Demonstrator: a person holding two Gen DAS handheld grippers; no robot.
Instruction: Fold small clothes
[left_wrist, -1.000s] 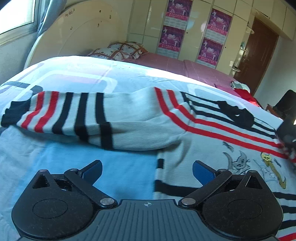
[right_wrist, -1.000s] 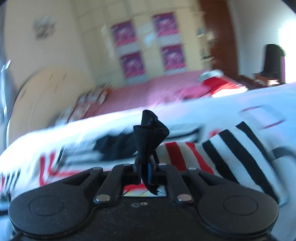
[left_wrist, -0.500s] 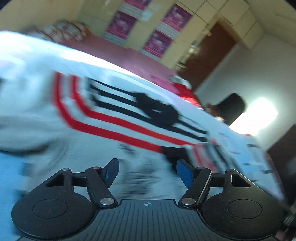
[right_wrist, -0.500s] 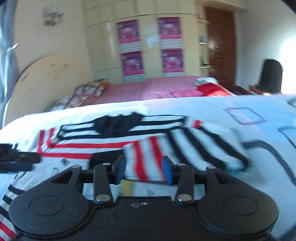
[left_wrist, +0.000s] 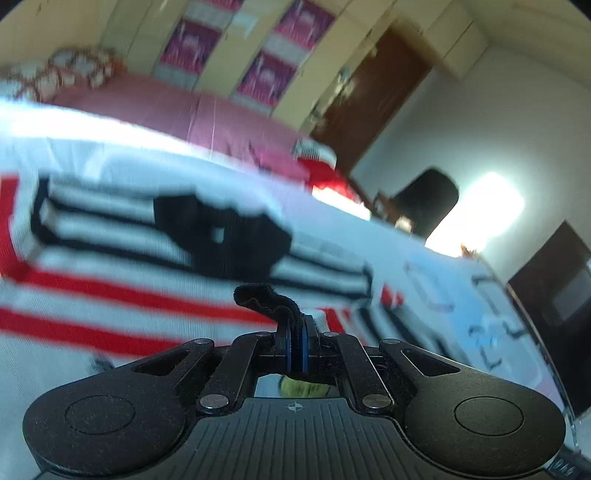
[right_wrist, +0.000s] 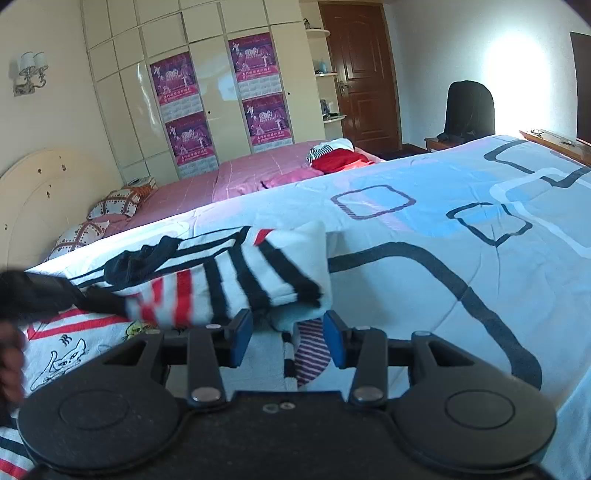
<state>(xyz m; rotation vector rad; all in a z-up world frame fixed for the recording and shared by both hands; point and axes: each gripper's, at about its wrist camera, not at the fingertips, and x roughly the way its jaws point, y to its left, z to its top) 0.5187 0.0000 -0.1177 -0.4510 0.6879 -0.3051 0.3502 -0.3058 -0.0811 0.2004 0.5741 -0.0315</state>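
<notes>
Daylit and bright in both views, with a blown-out glare patch (left_wrist: 487, 206) at two o'clock on the left wrist view and another on the far wall (right_wrist: 517, 74) at one o'clock on the right. Heavily motion-blurred on the left: striped garment (left_wrist: 147, 295) smeared, posters (left_wrist: 258, 77) soft. Sharp on the right except a blurred dark shape (right_wrist: 22, 295) at nine o'clock. Fisheye-bowed at every edge, corners black.

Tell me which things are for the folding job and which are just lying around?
For the job:
striped sweater
left gripper, shut on its black cuff
right gripper, open

Lying around:
red clothes
pillows
black chair
posters
</notes>
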